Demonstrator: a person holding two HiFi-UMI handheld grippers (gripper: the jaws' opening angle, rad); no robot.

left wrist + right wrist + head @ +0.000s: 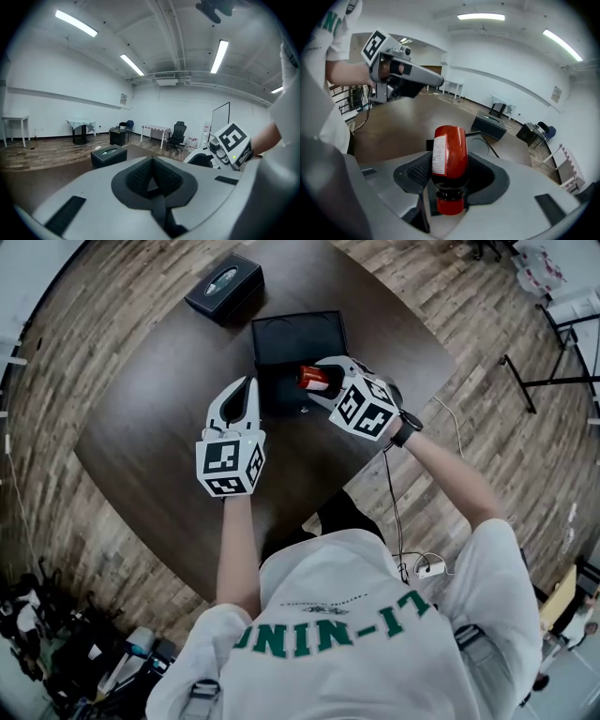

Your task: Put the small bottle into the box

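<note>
Small bottle [450, 161] first: it is red with a red cap and a white label down its side, and it sits clamped between the 2 dark pads of the right gripper [322, 383]. In the right gripper view the cap points back toward the gripper body and the rounded base points out and away, so the small bottle lies along the jaws, which stand partly apart around it.

From the head view the bottle shows over the near half of the open black box [298, 334], which lies flat on the dark brown table [159, 399]. I cannot tell from that view whether the bottle touches the box; in the right gripper view the box lies beyond and below it.

The left gripper [249, 386] hangs just to the left of the box, its tips pointing away from the person. In the left gripper view its 2 pads meet with nothing between them, so it is closed and empty. The 2 grippers are near each other but apart.

A second, closed black case [223, 284] with an oval opening in its top stands at the far left part of the table, well apart from the open box and from both grippers
</note>
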